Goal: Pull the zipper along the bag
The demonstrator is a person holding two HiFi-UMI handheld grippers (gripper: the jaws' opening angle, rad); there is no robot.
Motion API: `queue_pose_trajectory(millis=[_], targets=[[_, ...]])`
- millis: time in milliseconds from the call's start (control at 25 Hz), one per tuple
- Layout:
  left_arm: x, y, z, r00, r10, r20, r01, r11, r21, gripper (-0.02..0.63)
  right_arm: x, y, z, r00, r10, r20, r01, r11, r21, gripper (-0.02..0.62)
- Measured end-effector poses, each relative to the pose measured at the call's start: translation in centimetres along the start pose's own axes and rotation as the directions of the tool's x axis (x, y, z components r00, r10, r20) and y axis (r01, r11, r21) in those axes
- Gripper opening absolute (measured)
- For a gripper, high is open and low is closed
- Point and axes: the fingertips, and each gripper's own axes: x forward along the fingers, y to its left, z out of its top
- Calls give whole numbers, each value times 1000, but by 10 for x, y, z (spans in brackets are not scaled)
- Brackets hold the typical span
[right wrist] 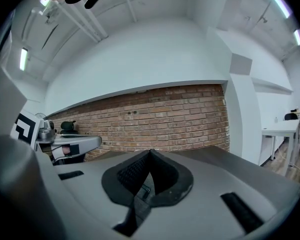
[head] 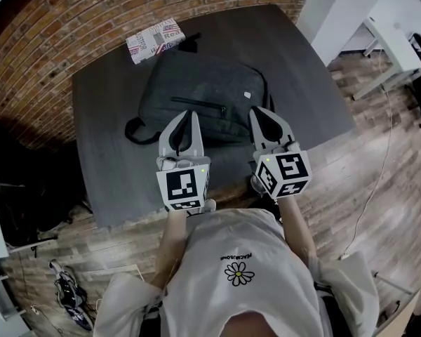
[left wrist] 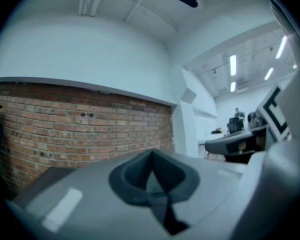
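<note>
Brick wall (head: 91,20) behind; dark table (head: 98,118) w/ grey bag (head: 210,90) at 12. Left gripper (head: 187,115) & right gripper (head: 264,112) at 6, jaws pressed together, both empty.

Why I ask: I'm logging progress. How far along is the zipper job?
Done: nothing yet; the bag lies on the table. In hand: left gripper and right gripper hover shut, empty, over its near edge. Left: grasping the zipper and pulling it along.

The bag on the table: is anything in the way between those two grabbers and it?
Nothing visible. The left gripper and right gripper, both shut and empty, sit at the near edge of the bag; the patterned box lies beyond its far side.
</note>
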Motion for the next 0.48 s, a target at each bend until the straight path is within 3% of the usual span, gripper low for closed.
queue_pose_trajectory(millis=[480], targets=[[-8, 13, -7, 1000, 26, -3, -26, 1000, -7, 0, -2, 0, -9, 1000, -6, -13, 6, 1000, 6, 0]])
